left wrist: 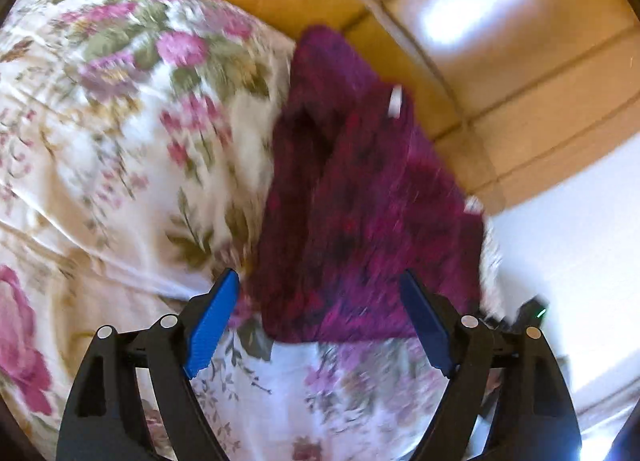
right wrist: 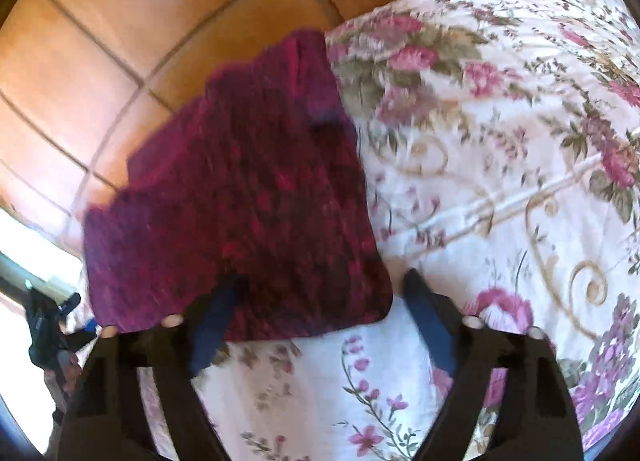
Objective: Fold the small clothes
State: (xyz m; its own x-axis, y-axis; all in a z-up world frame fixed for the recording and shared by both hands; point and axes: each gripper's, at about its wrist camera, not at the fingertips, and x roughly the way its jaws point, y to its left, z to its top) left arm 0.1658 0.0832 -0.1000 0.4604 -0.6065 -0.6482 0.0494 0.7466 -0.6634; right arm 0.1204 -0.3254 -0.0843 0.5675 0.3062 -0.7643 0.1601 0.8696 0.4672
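A magenta knitted garment [left wrist: 360,197] lies folded on the floral bedspread [left wrist: 120,141] at the bed's edge, at 12 o'clock from both grippers. The left gripper [left wrist: 320,317] and right gripper [right wrist: 320,317] stand open, gripping nothing. Only the left wrist view shows a white tag [left wrist: 395,101]; only the right shows gold scrollwork [right wrist: 560,221].

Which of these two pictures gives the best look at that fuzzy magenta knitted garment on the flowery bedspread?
The left wrist view: the fuzzy magenta knitted garment fills the centre, its white tag visible, nothing in front. In the right wrist view the garment is blurrier, and one finger hides part of its near edge.
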